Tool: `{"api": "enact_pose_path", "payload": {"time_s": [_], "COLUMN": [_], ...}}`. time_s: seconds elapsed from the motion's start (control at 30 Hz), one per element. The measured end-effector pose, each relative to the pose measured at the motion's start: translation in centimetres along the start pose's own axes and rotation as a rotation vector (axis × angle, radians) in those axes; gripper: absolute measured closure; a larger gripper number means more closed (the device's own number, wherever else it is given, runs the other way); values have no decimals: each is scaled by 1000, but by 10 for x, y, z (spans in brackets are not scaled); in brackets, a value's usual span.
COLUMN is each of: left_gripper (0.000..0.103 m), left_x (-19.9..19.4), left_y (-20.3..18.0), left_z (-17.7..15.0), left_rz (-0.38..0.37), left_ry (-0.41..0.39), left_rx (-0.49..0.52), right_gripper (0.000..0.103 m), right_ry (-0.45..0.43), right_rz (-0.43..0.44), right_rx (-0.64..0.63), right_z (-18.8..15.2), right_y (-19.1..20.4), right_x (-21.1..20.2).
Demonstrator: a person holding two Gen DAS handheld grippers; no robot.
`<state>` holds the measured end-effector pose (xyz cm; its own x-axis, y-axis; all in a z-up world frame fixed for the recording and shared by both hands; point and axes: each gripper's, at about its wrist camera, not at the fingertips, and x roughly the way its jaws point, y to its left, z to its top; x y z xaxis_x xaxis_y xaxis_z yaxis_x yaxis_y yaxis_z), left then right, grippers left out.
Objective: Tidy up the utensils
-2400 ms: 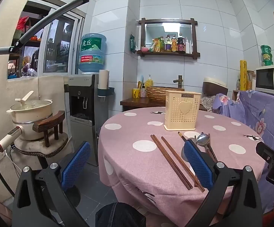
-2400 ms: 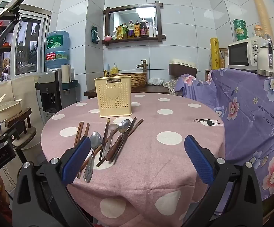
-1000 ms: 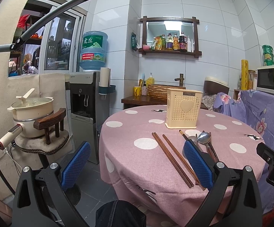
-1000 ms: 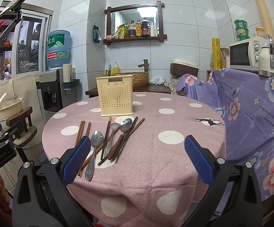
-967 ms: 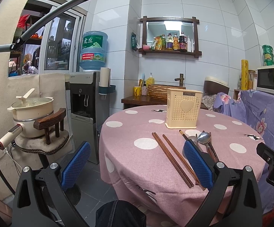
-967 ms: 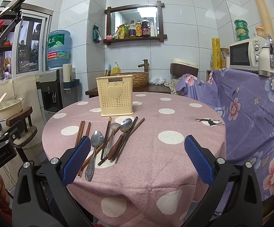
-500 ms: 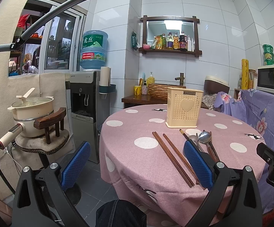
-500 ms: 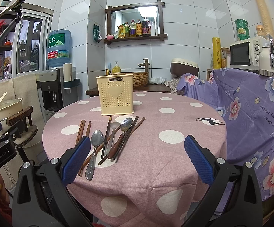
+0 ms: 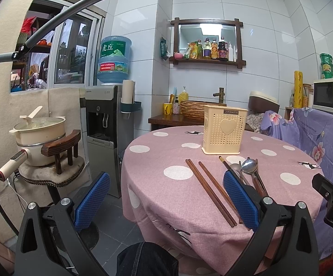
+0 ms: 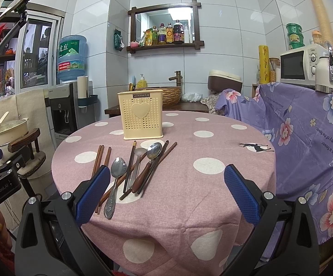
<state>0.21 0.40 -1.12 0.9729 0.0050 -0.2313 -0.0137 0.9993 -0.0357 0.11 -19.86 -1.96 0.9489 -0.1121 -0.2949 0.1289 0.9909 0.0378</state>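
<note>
A cream perforated utensil holder with a heart on its front stands upright on the round pink polka-dot table. In front of it lie several brown chopsticks, a steel spoon, a wooden-handled spoon and a smaller spoon, loosely piled. My right gripper hangs open just short of the table's near edge, nothing between its blue pads. My left gripper is open too, at the table's left edge, empty.
A water dispenser and a stool with a cream pot stand left of the table. A purple floral cloth covers a counter on the right, with a microwave on it. A sink counter lies behind.
Both views have shifted only slightly; the table and holder sit a touch lower in frame. Nothing on the table has moved, and both grippers stay open.
</note>
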Motion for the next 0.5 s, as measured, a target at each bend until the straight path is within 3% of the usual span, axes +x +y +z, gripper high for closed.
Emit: {"api": "enact_pose_path", "payload": {"time_s": [0.5], "left_gripper": [5], "left_x": [2], "left_y": [9], "left_z": [-11], "left_rz": [4], "left_ry": [18], "left_rx": [-4], "right_gripper": [5], "right_ry": [13], "right_rz": [3], "right_rx": [-4], "right_z": [-2], "right_y": [3], "right_x": [2]}}
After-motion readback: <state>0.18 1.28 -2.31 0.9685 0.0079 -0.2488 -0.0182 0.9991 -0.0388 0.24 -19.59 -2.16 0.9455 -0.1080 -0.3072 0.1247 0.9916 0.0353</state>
